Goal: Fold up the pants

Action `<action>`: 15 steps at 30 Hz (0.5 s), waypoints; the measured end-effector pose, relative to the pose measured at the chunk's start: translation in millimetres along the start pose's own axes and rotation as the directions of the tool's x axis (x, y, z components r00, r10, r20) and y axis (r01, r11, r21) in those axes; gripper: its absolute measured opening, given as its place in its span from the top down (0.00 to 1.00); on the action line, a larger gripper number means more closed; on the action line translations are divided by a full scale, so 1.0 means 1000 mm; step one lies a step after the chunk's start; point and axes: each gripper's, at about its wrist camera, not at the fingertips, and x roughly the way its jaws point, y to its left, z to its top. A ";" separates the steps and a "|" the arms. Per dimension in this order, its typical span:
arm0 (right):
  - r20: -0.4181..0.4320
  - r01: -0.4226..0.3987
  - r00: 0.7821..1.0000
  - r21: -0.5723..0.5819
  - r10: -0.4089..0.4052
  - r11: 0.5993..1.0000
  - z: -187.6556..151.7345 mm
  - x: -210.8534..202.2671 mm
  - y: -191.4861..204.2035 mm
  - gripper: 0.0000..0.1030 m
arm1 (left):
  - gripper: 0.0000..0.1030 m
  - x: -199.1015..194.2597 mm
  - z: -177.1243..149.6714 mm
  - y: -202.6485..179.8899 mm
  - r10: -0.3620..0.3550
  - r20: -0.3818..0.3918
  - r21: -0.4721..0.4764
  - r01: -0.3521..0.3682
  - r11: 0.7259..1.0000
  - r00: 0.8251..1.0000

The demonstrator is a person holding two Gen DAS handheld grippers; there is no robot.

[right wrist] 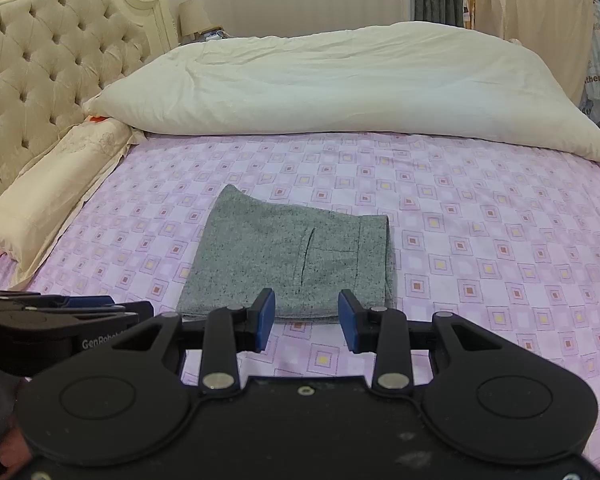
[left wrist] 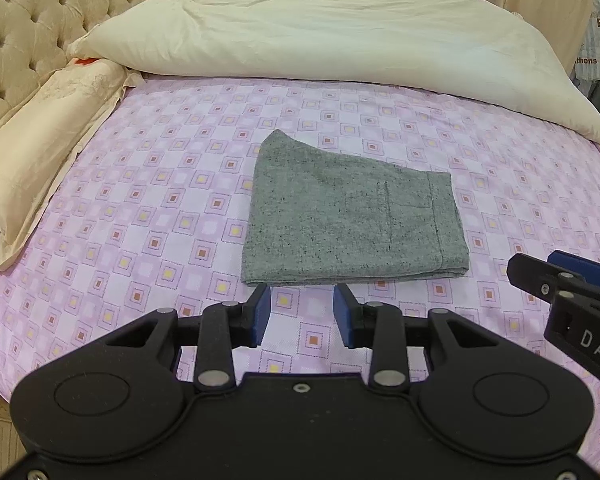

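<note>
I stand at the near edge of a big bed (left wrist: 140,184) with a pink sheet full of little squares. A fat cream duvet (left wrist: 332,36) lies bunched along the far edge of the bed. A tufted cream headboard (right wrist: 32,92) stands at the left edge, and a long cream pillow (left wrist: 40,152) leans against it.

The gray pants (left wrist: 352,216) lie flat on the sheet, in the middle of the bed but closer to the near edge. They are folded into a small, thick bundle. The folded edge faces me, and the top left corner sticks out in a point. I see a pocket seam on top.

My left gripper (left wrist: 302,312) hangs just over the sheet, right in front of the near edge of the pants. Its blue pads (left wrist: 262,314) stand apart with nothing between them, and they do not touch the cloth.

My right gripper (right wrist: 307,318) is also at the near edge of the pants. Its blue pads (right wrist: 266,318) stand apart too, and nothing is held. I cannot tell if its tips touch the cloth.
</note>
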 end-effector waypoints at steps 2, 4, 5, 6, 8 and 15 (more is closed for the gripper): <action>0.001 0.000 1.000 -0.001 0.000 1.000 0.000 -0.001 -0.001 0.64 | 0.57 0.000 0.000 -0.001 -0.002 0.000 0.004 0.002 1.000 1.000; 0.001 -0.001 1.000 -0.002 0.001 1.000 0.000 -0.002 -0.001 0.64 | 0.57 -0.001 0.000 -0.002 0.000 -0.001 0.006 0.000 1.000 1.000; 0.001 -0.001 1.000 -0.002 0.001 1.000 0.000 -0.002 -0.001 0.64 | 0.57 -0.001 0.000 -0.002 -0.001 -0.001 0.007 0.001 1.000 1.000; 0.001 -0.001 1.000 -0.002 0.001 1.000 0.000 -0.002 -0.001 0.64 | 0.57 -0.002 0.000 -0.003 -0.001 -0.001 0.008 0.001 1.000 1.000; 0.001 -0.002 1.000 -0.004 0.002 1.000 0.000 -0.002 -0.001 0.64 | 0.57 -0.002 0.000 -0.003 -0.001 -0.001 0.007 0.001 1.000 1.000; 0.003 0.001 1.000 -0.002 -0.001 1.000 0.002 -0.001 -0.001 0.64 | 0.57 -0.003 0.000 -0.005 -0.001 -0.005 0.011 0.001 1.000 1.000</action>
